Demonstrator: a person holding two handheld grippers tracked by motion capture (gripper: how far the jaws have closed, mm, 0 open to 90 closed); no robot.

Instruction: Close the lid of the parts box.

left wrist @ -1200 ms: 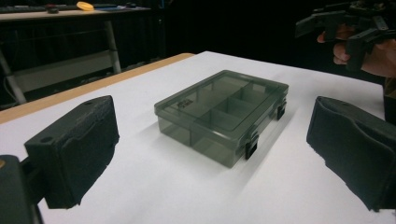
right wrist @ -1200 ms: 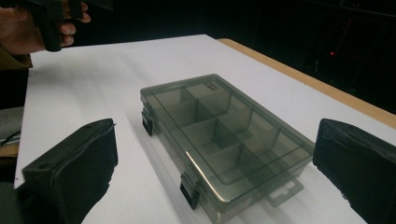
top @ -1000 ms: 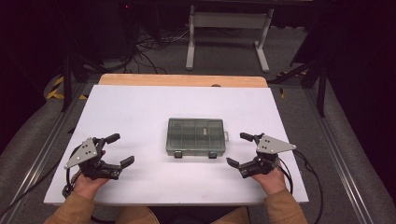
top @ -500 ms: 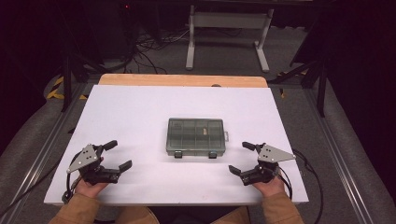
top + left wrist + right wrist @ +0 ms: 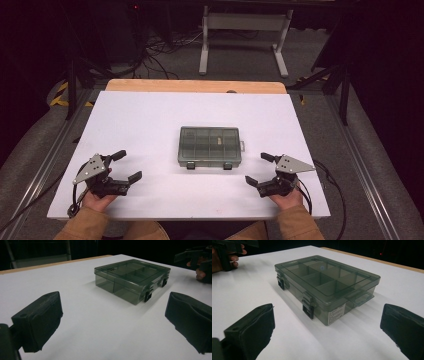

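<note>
The compartment box [image 5: 210, 146] lies flat on the white worktop [image 5: 150, 115], ahead of and between my two tongs, well apart from both. Its smoky lid is down and both dark latches [image 5: 308, 305] on the side facing me look fastened; through the lid I see dividers, but I cannot tell what, if anything, sits in the cells. A small handle tab [image 5: 359, 297] sticks out of the end nearer my right tongs.

My left tongs [image 5: 122, 166] rest low near my edge of the worktop, jaws wide and empty, the box ahead and to their right. My right tongs [image 5: 259, 169] mirror them, jaws wide too, nothing between them, the box ahead and to their left.

As I judge it, the work has not begun: the box is untouched and shut. Left to do is the whole job: closing in on the box, steadying it, and working those latches.
</note>
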